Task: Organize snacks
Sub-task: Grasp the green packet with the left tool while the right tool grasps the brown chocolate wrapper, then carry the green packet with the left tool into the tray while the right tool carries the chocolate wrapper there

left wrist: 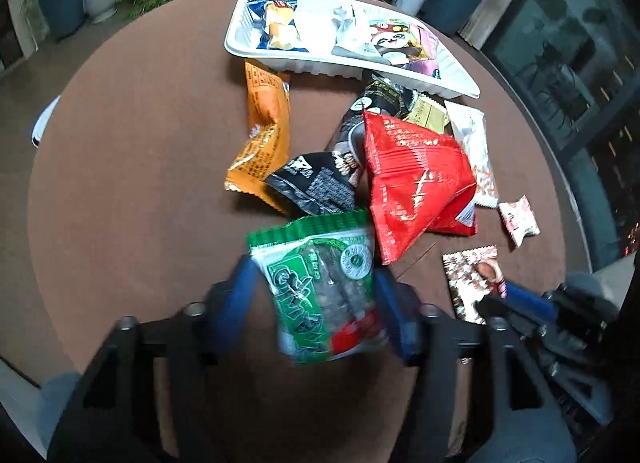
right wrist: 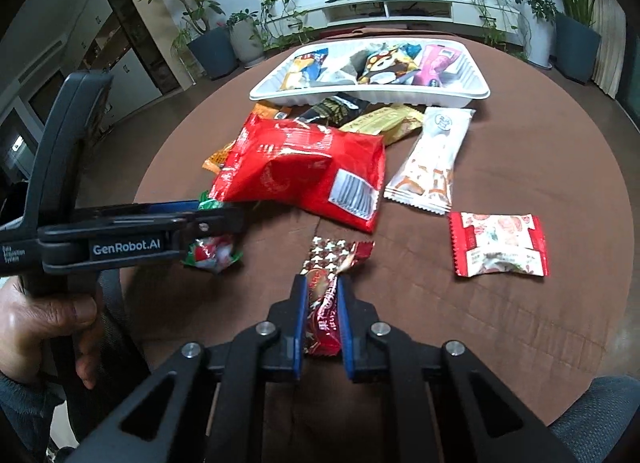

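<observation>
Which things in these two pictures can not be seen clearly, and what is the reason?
- Green packet: blurred in the left wrist view; in the right wrist view the left gripper covers most of it.
- Black packet: the big red bag hides its lower part.
- Orange packet: nearly all behind the red bag in the right wrist view.
- Print on the packets in the white tray: too small.
</observation>
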### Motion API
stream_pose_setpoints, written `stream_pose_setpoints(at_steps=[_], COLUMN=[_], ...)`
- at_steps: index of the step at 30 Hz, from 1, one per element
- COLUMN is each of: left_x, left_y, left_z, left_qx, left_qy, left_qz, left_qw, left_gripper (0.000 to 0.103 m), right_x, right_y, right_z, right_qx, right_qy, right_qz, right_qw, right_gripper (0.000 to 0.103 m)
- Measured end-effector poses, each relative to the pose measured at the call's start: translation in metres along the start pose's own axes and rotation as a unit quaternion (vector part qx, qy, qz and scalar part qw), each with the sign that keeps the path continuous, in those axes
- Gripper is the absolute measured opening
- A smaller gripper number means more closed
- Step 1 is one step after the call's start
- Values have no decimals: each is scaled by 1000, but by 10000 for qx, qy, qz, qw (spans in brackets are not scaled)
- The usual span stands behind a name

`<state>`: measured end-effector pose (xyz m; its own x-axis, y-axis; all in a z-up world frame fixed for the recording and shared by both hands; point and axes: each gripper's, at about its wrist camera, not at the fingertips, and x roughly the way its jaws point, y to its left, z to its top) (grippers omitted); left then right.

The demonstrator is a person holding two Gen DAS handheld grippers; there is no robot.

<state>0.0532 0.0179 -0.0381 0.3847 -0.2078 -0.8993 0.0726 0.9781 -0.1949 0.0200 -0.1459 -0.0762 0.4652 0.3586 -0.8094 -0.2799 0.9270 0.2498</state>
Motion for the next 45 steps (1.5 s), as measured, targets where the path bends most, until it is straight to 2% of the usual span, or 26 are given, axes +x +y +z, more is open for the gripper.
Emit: stream_pose_setpoints(at_steps=[2, 6, 8, 9, 13, 16, 21, 26, 32, 37, 40, 41, 42, 43, 44, 45], left_x=[0, 1, 0, -1, -8, -13, -30, -47, -58, -54, -50, -50, -48, -46, -44, -42], left_y=[0, -16, -19, -18, -12, -6, 4, 14, 26, 24, 23, 20, 19, 16, 14, 12], left_z=[-2, -10, -14, -15, -20, -25, -31, -31, -25, -26, -29, -30, -31, -32, -34, -35], left_qx=[120, 653, 811, 809, 931, 870, 487, 202, 49, 82, 102, 140, 159, 179, 196, 206], left_qy=[-2, -13, -46, -53, -56, -62, -195, -337, -495, -455, -437, -424, -406, -378, -356, -343], left_qz=[18, 388, 395, 385, 372, 250, -330, -683, -823, -831, -823, -821, -832, -850, -869, -883], left_qw=[9999, 9971, 9959, 9960, 9950, 9959, 9981, 9969, 9954, 9955, 9956, 9956, 9956, 9955, 9954, 9953], left_gripper=[49, 48, 43, 33, 29, 26, 25, 25, 25, 25, 25, 25, 25, 25, 25, 25], right_x=[0, 1, 0, 0, -2, -3, -9, -17, -27, -22, -21, -21, -20, -17, -14, -13], right_y=[0, 2, 4, 4, 3, 4, 4, -7, -21, -22, -14, -11, -8, -5, -1, 2], right_z=[-1, 0, 0, 0, 0, 1, 2, 6, 13, 10, 6, 5, 4, 4, 2, 0], right_qx=[16, -81, -130, -131, -80, -83, -71, 168, 309, 210, 16, -54, -157, -266, -359, -429], right_qy=[4, 0, 0, 3, -9, -32, -56, -107, -228, -59, 72, 95, 143, 204, 252, 238], right_qz=[-1, -63, -83, -81, -49, -45, 64, 224, 155, 106, -72, -162, -282, -447, -609, -709], right_qw=[10000, 9999, 9999, 9999, 10000, 10000, 9999, 9996, 9991, 9997, 9999, 9998, 9994, 9984, 9972, 9963], right_gripper=[16, 16, 16, 15, 14, 13, 10, 9, 6, 5, 6, 9, 28, 56, 66, 68])
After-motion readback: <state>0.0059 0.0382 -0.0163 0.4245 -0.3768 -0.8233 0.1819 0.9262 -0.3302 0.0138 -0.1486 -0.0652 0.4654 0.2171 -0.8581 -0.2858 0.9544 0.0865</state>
